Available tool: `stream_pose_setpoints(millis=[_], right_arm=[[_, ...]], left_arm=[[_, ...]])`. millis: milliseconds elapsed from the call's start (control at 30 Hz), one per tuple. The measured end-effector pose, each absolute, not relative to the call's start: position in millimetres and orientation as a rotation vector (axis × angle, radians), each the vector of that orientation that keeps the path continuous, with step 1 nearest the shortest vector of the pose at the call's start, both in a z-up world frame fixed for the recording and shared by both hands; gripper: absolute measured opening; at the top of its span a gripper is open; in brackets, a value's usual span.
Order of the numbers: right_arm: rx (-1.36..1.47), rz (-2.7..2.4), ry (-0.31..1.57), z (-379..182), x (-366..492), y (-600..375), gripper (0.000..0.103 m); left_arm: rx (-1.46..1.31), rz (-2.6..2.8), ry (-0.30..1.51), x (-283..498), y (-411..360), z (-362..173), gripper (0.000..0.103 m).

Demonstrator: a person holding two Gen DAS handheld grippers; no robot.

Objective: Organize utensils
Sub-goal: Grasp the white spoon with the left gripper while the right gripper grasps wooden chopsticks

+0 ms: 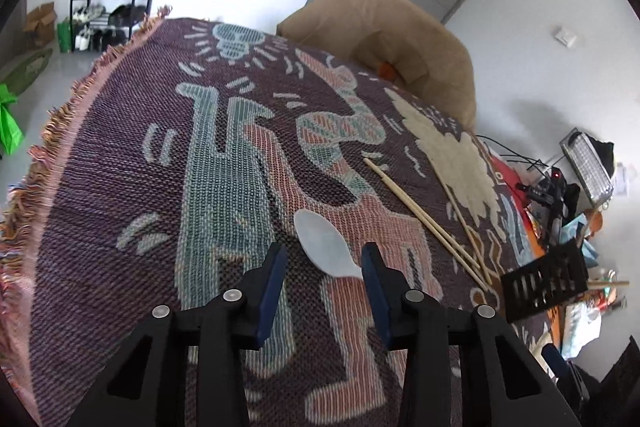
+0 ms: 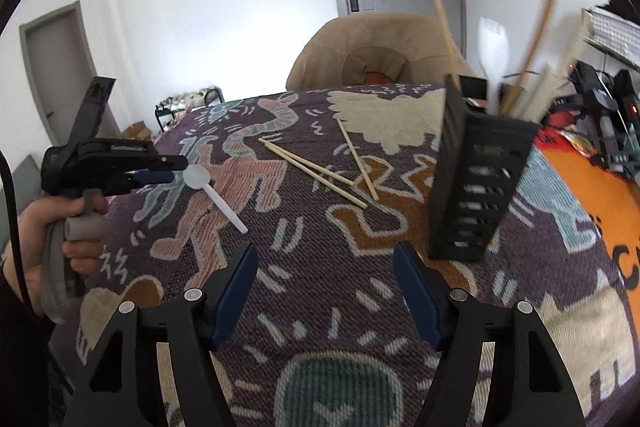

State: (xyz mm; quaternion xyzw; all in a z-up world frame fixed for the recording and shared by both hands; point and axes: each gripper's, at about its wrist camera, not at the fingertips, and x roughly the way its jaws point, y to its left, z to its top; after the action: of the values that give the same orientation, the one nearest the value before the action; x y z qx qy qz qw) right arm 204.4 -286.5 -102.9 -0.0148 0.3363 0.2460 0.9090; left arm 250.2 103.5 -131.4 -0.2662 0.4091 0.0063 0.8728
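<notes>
A white plastic spoon (image 1: pixel 326 245) lies on the patterned cloth, its bowl between my left gripper's (image 1: pixel 325 255) open fingertips; it also shows in the right wrist view (image 2: pixel 212 193), with the left gripper (image 2: pixel 160 173) at its bowl. Three wooden chopsticks (image 1: pixel 424 217) lie loose to its right, also seen from the right wrist (image 2: pixel 316 169). A black slotted utensil holder (image 2: pixel 476 183) stands at the right with several chopsticks and a white spoon in it; it also shows in the left wrist view (image 1: pixel 540 281). My right gripper (image 2: pixel 325 279) is open and empty above the cloth.
The woven cloth (image 1: pixel 160 187) covers the table, its fringe along the left edge. A tan chair (image 2: pixel 380 47) stands behind the table. Cables, devices and packets (image 1: pixel 560 195) crowd the table's right end. A shoe rack (image 1: pixel 108 15) stands by the far wall.
</notes>
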Motion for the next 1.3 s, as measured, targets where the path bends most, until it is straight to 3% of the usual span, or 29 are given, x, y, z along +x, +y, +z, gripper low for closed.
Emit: stream_pose_setpoints(millis=[200,267,333,467,900,1300], right_arm=[[-0.063,0.533,0.714,-97.2,222.7,-266.3,0.07],[-0.073,0.545,0.726,-97.0,230.0,-257.9,0.07],[-0.096,0.557,0.744,-97.1,237.6,-248.4,0.069],[-0.153,0.597,0.778,-93.3,256.7,-225.1,0.059],[-0.344,0.675,0.859,-81.9,339.4,-135.3,0.045],[-0.509,0.703,0.986,-109.1,399.9,-59.2,0.039]], left_arm=[[-0.606,0.036,0.897,271.5,108.7,-146.8,0.03],[-0.615,0.047,0.904,277.0,108.7,-150.5,0.022],[-0.639,0.052,0.909,279.8,110.4,-155.9,0.005],[-0.682,0.066,0.872,274.4,117.7,-154.6,0.004],[-0.75,0.167,0.646,219.1,178.8,-100.9,0.003],[-0.819,0.314,0.548,177.3,247.9,-96.1,0.003]])
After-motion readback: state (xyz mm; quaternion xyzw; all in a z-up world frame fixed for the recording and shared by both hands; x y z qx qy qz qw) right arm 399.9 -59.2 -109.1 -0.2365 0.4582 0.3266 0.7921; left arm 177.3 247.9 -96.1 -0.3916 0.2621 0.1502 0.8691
